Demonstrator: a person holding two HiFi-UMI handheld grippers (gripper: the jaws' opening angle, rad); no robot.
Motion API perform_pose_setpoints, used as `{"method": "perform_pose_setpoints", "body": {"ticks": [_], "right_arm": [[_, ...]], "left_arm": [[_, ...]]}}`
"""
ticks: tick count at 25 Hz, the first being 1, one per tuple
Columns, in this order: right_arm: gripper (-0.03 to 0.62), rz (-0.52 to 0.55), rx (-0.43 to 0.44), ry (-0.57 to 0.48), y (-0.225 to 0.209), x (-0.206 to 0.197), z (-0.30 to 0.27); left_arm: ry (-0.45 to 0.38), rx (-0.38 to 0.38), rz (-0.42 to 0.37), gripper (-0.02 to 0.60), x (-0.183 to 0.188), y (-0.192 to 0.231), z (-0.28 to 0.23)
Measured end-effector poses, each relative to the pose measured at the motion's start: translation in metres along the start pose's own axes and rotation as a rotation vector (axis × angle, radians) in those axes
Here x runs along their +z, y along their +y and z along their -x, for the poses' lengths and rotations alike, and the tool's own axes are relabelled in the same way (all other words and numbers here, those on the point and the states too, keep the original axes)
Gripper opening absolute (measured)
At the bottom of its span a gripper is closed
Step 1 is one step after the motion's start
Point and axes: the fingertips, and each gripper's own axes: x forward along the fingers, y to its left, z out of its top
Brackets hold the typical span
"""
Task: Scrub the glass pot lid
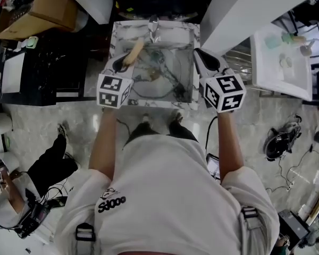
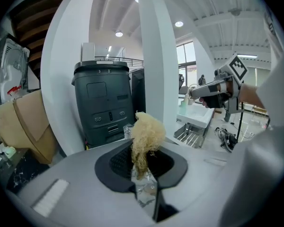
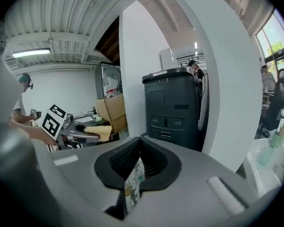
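Loofah (image 2: 146,132) is clamped in your left gripper (image 1: 126,61) over the glass pot lid (image 1: 160,79) in the sink (image 1: 117,33), while your right gripper (image 1: 200,54), at the right, is closed on nothing.

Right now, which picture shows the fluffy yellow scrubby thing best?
The left gripper view: the pale yellow fibrous scrubber fills its middle, pinched in the left gripper. The head view shows it small; the right gripper view, tiny and far off.

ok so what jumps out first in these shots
The tan fibrous scrubber clamped in the left gripper stands out, held over the marble-patterned sink in front of the person. In the sink lies the glass pot lid, and the right gripper hangs shut and empty at the sink's right edge.
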Motion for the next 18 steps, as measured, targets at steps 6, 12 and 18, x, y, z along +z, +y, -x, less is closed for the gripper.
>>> {"method": "perform_pose_setpoints", "body": {"ticks": [6,12,18], "right_arm": [[0.003,0.014,0.044,0.043,-0.009,-0.017,-0.013],[0.003,-0.042,-0.011,0.083,-0.019,-0.034,-0.025],[0.003,-0.096,-0.063,0.116,-0.024,-0.046,-0.039]], "left_arm": [[0.069,0.043,-0.007,0.051,-0.012,0.0,-0.014],[0.156,-0.028,-0.055,0.051,-0.049,0.006,-0.045],[0.28,-0.126,-0.112,0.05,-0.088,0.005,-0.072]]}}
